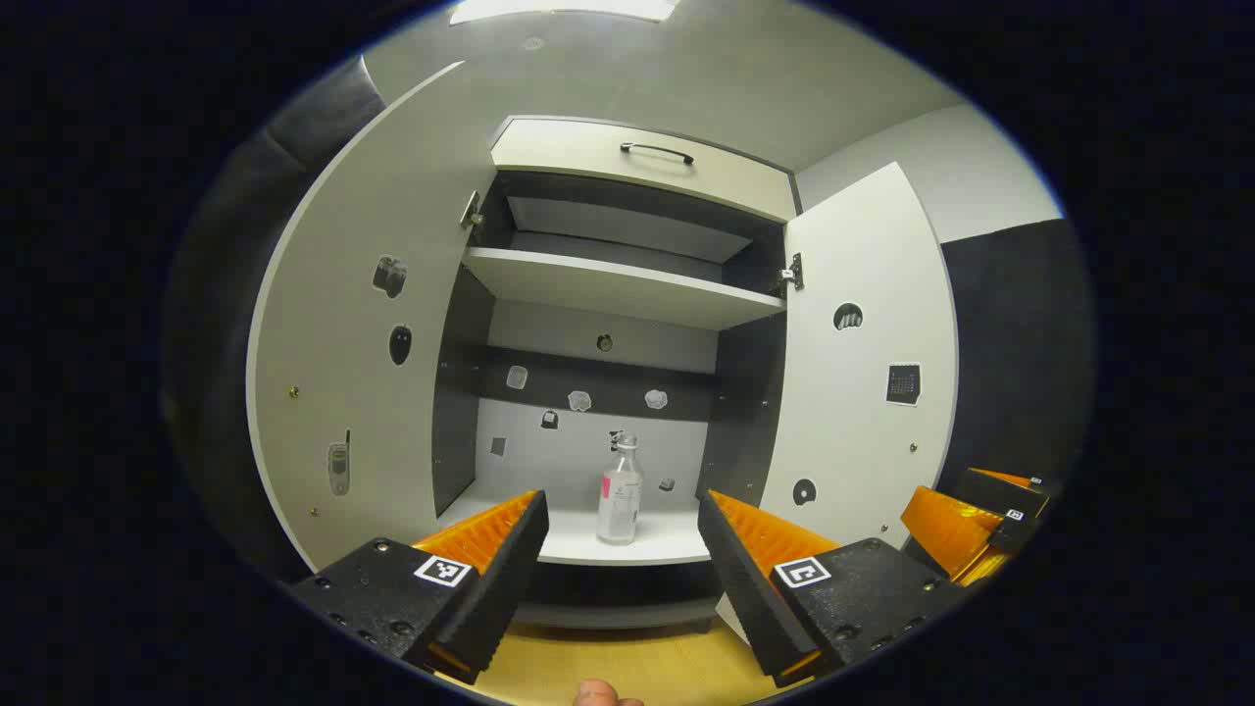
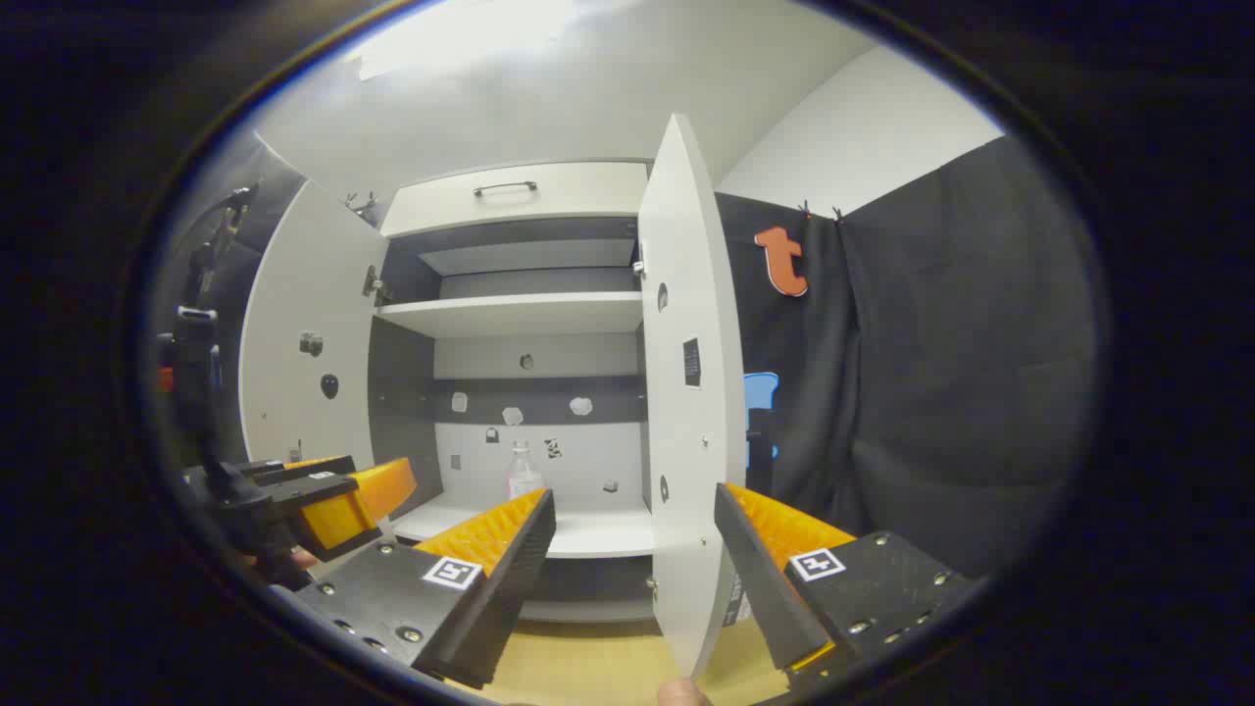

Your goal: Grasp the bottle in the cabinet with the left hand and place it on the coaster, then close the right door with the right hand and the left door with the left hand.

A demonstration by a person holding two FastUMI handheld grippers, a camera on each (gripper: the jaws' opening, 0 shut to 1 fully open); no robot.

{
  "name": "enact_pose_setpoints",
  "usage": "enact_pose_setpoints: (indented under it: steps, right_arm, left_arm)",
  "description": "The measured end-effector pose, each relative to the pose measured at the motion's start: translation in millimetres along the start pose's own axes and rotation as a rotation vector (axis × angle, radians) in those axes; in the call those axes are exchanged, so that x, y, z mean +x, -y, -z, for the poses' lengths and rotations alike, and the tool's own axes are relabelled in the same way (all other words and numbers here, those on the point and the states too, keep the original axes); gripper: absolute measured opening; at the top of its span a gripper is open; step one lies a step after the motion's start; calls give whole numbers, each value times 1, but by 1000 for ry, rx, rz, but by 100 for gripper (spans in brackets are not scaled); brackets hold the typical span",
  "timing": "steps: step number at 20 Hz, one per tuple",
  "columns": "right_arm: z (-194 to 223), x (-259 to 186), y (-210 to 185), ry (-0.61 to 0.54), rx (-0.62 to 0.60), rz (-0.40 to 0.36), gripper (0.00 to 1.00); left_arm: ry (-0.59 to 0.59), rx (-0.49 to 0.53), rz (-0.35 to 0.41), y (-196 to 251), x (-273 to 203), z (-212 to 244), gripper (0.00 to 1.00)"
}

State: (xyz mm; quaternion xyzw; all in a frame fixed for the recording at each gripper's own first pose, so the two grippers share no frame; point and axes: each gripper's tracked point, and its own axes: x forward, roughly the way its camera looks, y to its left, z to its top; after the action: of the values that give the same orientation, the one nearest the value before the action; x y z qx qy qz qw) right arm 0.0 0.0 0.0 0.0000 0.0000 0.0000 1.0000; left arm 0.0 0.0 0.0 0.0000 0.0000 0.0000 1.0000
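A clear bottle (image 1: 620, 490) with a pink label stands upright on the cabinet's lower shelf (image 1: 588, 541), near its front edge. My left gripper (image 1: 623, 549) is open in front of the cabinet, short of the shelf, with the bottle showing between its fingers farther off. Both doors stand open: the left door (image 1: 363, 373) and the right door (image 1: 863, 373). In the right gripper view the bottle (image 2: 523, 474) is partly hidden behind one finger. My right gripper (image 2: 635, 554) is open, and the right door's edge (image 2: 686, 412) stands between its fingers, apart from them. The left gripper (image 2: 333, 500) appears at the left there.
An upper shelf (image 1: 618, 284) and a drawer front with a dark handle (image 1: 655, 150) sit above. A wooden surface (image 1: 627, 667) lies below the cabinet. Black cloth (image 2: 931, 392) hangs to the right of the right door. Small stickers dot the doors and back wall.
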Motion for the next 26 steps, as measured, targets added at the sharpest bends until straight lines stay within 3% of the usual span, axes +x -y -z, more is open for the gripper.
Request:
enact_pose_setpoints:
  steps: [4, 5, 18, 26]
  right_arm:
    - [0, 5, 1, -7, 5, -4, 98]
    - [-1, 5, 2, -7, 6, -2, 98]
    - [-7, 14, 17, 0, 12, 18, 98]
    - [-15, 0, 47, 15, -2, 76, 98]
  left_arm:
    - [-6, -8, -7, 1, 0, 2, 100]
    - [-12, -13, -4, 2, 1, 4, 96]
    - [-17, 4, -3, 10, 13, 5, 96]
    - [-27, 77, -25, 5, 65, 3, 96]
